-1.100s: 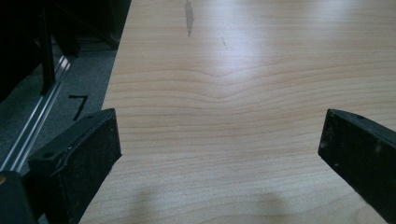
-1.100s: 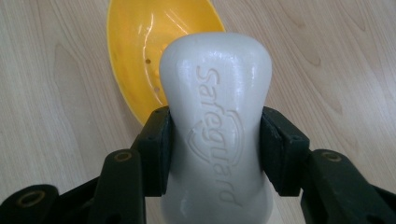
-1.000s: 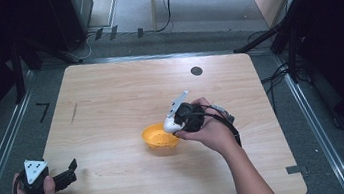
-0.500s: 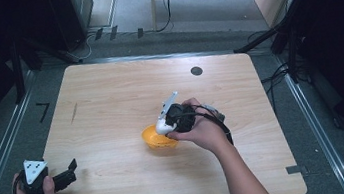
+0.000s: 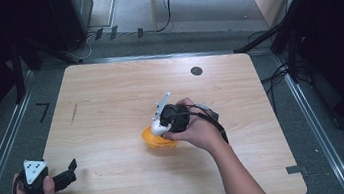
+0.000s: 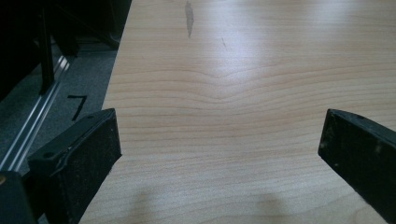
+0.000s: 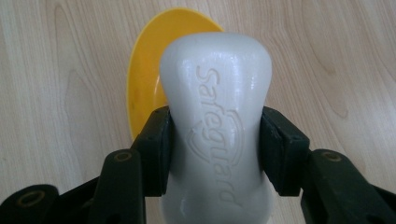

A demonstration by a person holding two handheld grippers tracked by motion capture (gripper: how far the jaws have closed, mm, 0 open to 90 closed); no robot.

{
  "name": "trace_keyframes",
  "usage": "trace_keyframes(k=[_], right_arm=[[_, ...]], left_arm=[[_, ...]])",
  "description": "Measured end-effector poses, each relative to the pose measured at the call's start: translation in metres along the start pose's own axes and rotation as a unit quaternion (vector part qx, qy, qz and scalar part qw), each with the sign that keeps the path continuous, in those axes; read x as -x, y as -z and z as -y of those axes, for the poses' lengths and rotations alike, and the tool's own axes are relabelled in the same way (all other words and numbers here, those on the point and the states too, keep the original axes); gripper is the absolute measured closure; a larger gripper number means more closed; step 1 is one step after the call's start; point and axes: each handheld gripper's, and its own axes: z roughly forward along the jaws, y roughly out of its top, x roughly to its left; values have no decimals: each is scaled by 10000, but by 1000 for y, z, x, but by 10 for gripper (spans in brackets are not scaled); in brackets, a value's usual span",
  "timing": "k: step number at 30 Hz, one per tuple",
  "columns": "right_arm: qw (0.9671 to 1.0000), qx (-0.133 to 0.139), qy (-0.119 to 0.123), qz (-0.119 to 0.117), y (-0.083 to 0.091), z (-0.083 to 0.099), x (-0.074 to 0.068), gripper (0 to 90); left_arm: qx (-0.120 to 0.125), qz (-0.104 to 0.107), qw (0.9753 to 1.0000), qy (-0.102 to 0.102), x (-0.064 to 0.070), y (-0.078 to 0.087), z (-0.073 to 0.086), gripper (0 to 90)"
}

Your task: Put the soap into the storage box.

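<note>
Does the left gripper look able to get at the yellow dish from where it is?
Probably yes: the left gripper is open, with bare table between it and the yellow dish, though the right gripper holds soap over it.

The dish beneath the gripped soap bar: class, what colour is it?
Yellow-orange. The dish shows best in the right gripper view, behind the white soap bar.

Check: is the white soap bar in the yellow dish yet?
Not yet. The white soap bar is clamped in the right gripper, above the yellow dish.
</note>
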Motion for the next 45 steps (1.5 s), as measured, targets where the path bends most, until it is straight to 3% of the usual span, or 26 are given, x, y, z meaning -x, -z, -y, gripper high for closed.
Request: trace_keyframes(k=[7, 25, 28, 30, 33, 37, 45], right_arm=[[9998, -73, 140, -76, -7, -4, -2, 505], [9995, -152, 178, -203, -18, -4, -1, 501], [9995, -172, 97, -236, -19, -3, 0, 484], [9996, 124, -50, -249, -11, -2, 4, 454], [9996, 166, -84, -230, -8, -1, 5, 453], [9988, 309, -283, -237, 0, 8, 8, 447], [9979, 451, -452, -131, 10, 26, 13, 428]], left_arm=[[-1, 3, 10000, 0, 0, 0, 0, 0], [-4, 6, 10000, -3, 0, 0, 0, 0], [-5, 8, 10000, -3, 0, 0, 0, 0], [-3, 8, 10000, -6, 0, 0, 0, 0], [-8, 17, 10000, 2, 0, 0, 0, 0], [-2, 9, 10000, 0, 0, 0, 0, 0], [-12, -2, 10000, -30, 1, 0, 0, 0]])
